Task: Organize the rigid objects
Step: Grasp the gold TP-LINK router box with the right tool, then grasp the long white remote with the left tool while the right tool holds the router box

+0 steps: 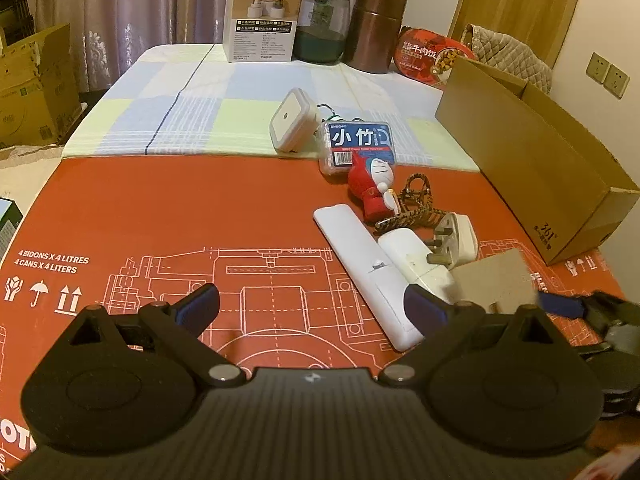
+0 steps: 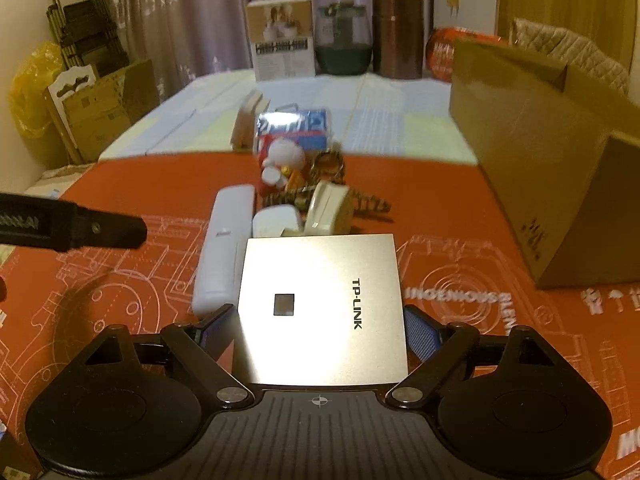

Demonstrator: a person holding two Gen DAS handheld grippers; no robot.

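Note:
A silver TP-LINK box point(image 2: 320, 304) lies flat between my right gripper's point(image 2: 320, 326) blue pads, which press on its two sides; in the left wrist view it shows as a tan slab point(image 1: 496, 280). Just beyond it on the red mat point(image 1: 160, 216) lie a long white remote point(image 1: 360, 264), a smaller white device point(image 1: 412, 256), a white plug point(image 1: 456, 236), a braided cord point(image 1: 416, 204), a red and white figurine point(image 1: 372, 188), a blue labelled box point(image 1: 356, 144) and a white square lamp point(image 1: 292, 120). My left gripper point(image 1: 312, 300) hangs open over the mat, left of the remote, holding nothing.
An open cardboard box point(image 1: 532, 160) stands at the right. At the far end of the checked cloth point(image 1: 180, 112) stand a white product box point(image 1: 262, 16), a green jar point(image 1: 324, 28), a brown canister point(image 1: 376, 28) and a red food pack point(image 1: 428, 56). More cartons point(image 1: 32, 88) sit off the table's left.

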